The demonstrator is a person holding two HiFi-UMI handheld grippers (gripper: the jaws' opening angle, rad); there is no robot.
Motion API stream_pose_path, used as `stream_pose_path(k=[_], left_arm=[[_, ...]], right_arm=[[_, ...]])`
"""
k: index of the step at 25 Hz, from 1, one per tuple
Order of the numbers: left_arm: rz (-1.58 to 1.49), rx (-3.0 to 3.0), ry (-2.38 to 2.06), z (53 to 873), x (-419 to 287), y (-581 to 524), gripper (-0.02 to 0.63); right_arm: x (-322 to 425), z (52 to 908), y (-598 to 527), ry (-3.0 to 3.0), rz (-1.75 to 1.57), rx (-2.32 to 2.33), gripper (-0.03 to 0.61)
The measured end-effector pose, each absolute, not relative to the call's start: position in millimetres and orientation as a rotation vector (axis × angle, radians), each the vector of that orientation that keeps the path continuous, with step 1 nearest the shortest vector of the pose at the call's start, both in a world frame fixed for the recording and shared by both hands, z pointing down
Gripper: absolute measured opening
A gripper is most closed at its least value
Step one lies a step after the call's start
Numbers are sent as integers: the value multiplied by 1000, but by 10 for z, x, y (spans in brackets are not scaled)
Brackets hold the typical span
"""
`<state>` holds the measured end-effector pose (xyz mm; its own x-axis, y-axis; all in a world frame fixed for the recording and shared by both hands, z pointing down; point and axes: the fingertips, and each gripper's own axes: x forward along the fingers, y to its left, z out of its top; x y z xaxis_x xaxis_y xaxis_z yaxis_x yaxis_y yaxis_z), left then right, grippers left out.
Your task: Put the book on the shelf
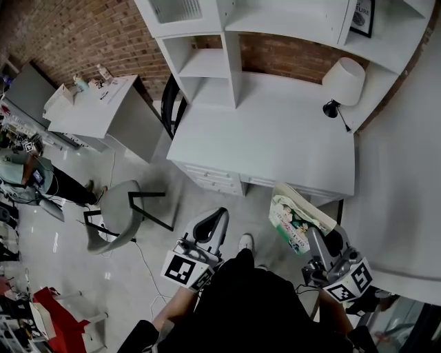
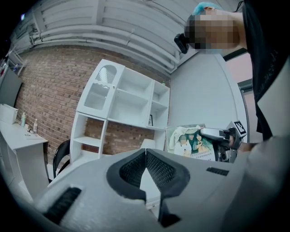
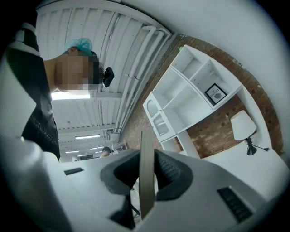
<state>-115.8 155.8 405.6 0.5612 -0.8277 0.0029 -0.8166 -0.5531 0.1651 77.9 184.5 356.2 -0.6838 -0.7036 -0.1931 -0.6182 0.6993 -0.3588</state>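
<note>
A thin book (image 1: 295, 218) with an illustrated cover is clamped edge-on in my right gripper (image 1: 318, 243), held in the air in front of the white desk (image 1: 269, 138). In the right gripper view the book (image 3: 146, 172) stands as a narrow strip between the two pads. The left gripper view shows the book's cover (image 2: 192, 142) off to the right. My left gripper (image 1: 212, 227) hangs below the desk front, its jaws shut with nothing between them (image 2: 145, 156). The white shelf unit (image 1: 227, 41) rises at the back of the desk, its compartments bare apart from a framed picture (image 1: 362, 17).
A white table lamp (image 1: 342, 83) stands at the desk's right rear. A grey chair (image 1: 124, 215) sits on the floor to the left. Further left is a second white table (image 1: 93, 103) with small items. A black chair (image 1: 171, 103) stands beside the desk.
</note>
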Motion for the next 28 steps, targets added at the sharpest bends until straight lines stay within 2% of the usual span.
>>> stream_pose_path(k=[10, 28], left_arm=[[-169, 2613, -1325, 4104, -1406, 1058, 20], [-199, 2620, -1288, 4236, -1353, 668, 20]], right_arm=[[446, 3518, 1402, 2586, -396, -1103, 78], [474, 3645, 961, 2576, -417, -1106, 78]])
